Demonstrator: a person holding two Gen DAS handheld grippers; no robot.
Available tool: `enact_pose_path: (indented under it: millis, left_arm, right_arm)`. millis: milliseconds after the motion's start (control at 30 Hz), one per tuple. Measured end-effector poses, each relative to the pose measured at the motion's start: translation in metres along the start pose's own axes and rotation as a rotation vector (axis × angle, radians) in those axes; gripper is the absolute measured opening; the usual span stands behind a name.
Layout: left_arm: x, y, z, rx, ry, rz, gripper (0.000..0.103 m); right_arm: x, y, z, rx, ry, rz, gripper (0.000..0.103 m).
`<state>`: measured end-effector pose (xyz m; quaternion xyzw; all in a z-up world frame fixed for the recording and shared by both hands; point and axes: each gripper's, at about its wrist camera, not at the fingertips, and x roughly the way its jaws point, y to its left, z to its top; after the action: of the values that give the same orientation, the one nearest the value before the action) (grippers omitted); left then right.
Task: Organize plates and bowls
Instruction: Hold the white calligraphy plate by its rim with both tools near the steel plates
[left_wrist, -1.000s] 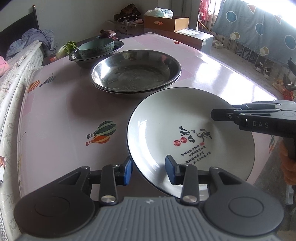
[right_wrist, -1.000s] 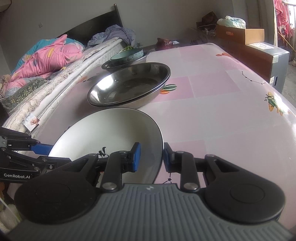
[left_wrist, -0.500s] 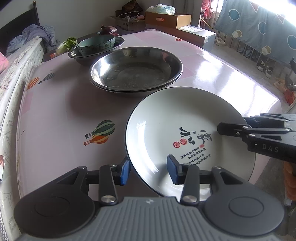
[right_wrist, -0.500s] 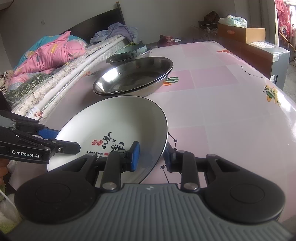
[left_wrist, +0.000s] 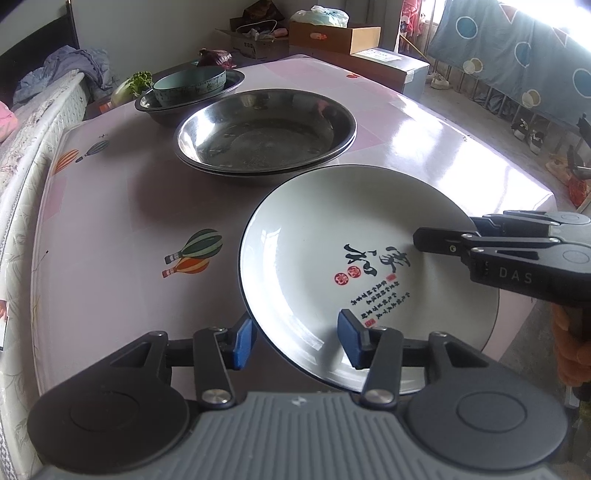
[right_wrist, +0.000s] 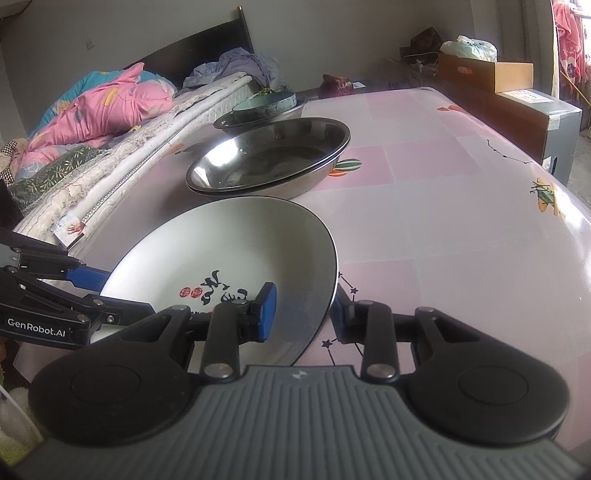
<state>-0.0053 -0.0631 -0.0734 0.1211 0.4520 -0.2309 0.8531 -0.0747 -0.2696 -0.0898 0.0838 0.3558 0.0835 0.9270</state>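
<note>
While straddled at two points of its rim, white plate with black calligraphy: at near corner of bench, near edge overhanging the bench edge, face up. Whether resting or already borne, not determinable.

Left gripper: at plate's near-left rim. Jaws clearly apart, one blue pad outside and below the rim, the other over the inner face. No pinch visible.

Right gripper: at plate's right rim, opposite side, likewise astride, one pad inside, one behind the rim. Gap narrower. Contact with the ware not determinable.

Both grippers equally near; plate between them, so a two-sided hold judged the likely intent.

Steel basins: two nested, directly beyond plate's far rim, near but apart. Judged the line of any forward carry.

Green bowl: seated in dark dish, behind the basins, at far-left bench edge.

Bed: alongside bench's left edge, with pink quilt.
</note>
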Motion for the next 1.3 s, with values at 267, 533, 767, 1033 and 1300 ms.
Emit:
enact_pose_path:
  millis: [267,533,767,1033,1300]
  left_arm:
    - [0.003,0.002,0.001,-0.013,0.001,-0.025,0.056]
    - [0.008,0.005,0.004,-0.043,0.008,-0.054,0.061]
    - [0.010,0.008,0.005,-0.062,0.008,-0.069,0.061]
    - [0.009,0.007,0.005,-0.064,0.007,-0.071,0.062]
    - [0.010,0.006,0.006,-0.064,-0.004,-0.062,0.065]
  right_arm:
    - [0.002,-0.001,0.001,0.003,-0.005,0.002,0.030]
    - [0.001,-0.002,-0.003,0.014,-0.015,0.012,0.031]
    - [0.001,0.003,-0.006,-0.005,-0.026,0.007,0.039]
    - [-0.001,0.003,-0.006,0.004,-0.031,0.015,0.039]
    - [0.002,0.009,-0.008,-0.024,-0.041,-0.003,0.043]
